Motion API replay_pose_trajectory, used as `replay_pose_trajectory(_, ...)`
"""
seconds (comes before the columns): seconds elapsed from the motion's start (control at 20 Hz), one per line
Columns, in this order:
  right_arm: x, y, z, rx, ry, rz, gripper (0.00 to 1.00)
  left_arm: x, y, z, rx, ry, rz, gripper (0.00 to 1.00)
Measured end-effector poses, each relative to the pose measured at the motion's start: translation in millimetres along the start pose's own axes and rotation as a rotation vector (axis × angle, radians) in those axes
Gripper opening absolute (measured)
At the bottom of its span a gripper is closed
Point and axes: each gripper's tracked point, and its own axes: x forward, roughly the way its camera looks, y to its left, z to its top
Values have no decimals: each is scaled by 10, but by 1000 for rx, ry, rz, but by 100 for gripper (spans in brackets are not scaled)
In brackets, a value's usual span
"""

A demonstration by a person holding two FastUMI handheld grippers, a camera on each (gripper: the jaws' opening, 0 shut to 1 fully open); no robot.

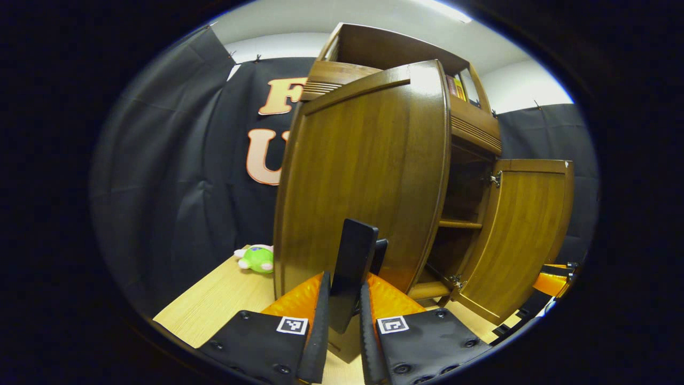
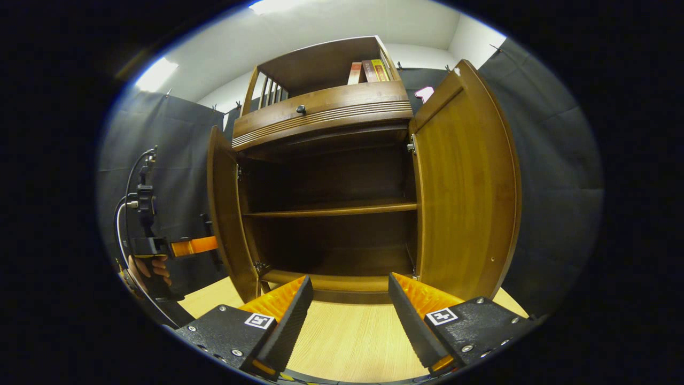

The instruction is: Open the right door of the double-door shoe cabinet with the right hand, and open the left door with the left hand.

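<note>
The brown wooden shoe cabinet (image 2: pixel 326 115) stands on a light table with both doors swung out. In the left gripper view the left door (image 1: pixel 363 171) is close in front of me. My left gripper (image 1: pixel 344 286) is shut on that door's upright black handle (image 1: pixel 354 251). The right door (image 1: pixel 529 235) hangs open farther right. In the right gripper view my right gripper (image 2: pixel 350 313) is open and holds nothing, low in front of the cabinet's dark shelves (image 2: pixel 331 208). The right door (image 2: pixel 465 182) is to its right, the left door (image 2: pixel 227 214) edge-on to its left. A hand holds the left gripper (image 2: pixel 176 247) beside that door.
A green plush toy (image 1: pixel 257 258) lies on the table (image 2: pixel 347 337) left of the cabinet. Books (image 2: pixel 368 71) stand on the top shelf above a drawer with a dark knob (image 2: pixel 301 109). Black cloth walls surround the booth. The right gripper's body (image 1: pixel 553 280) shows past the right door.
</note>
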Motion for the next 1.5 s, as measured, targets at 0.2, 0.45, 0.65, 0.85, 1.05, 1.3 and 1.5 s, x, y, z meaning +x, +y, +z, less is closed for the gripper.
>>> replay_pose_trajectory(0.2, 77, 140, 27, 0, 2, 9, 99, -155, 219, 32, 56, -8, 31, 33)
replay_pose_trajectory(0.45, 144, 310, 13, -2, -2, 2, 99, -224, 538, 82, 69, -18, 59, 22)
replay_pose_trajectory(0.65, 200, 446, -44, -8, 2, -8, 99, -260, 887, 122, 63, -20, 64, 15)
replay_pose_trajectory(0.85, 299, 611, -110, 5, 1, -10, 99, -271, 1029, 165, 39, -26, -31, 12)
replay_pose_trajectory(1.05, 351, 764, -143, 6, -10, -13, 99, -270, 1240, 202, 47, -42, -103, 15)
replay_pose_trajectory(1.3, 384, 827, -205, 12, -4, -18, 88, -205, 1464, 242, 60, -30, -213, 15)
replay_pose_trajectory(1.5, 415, 808, -267, -17, 19, -12, 88, -214, 1496, 217, 22, 1, -307, 22)
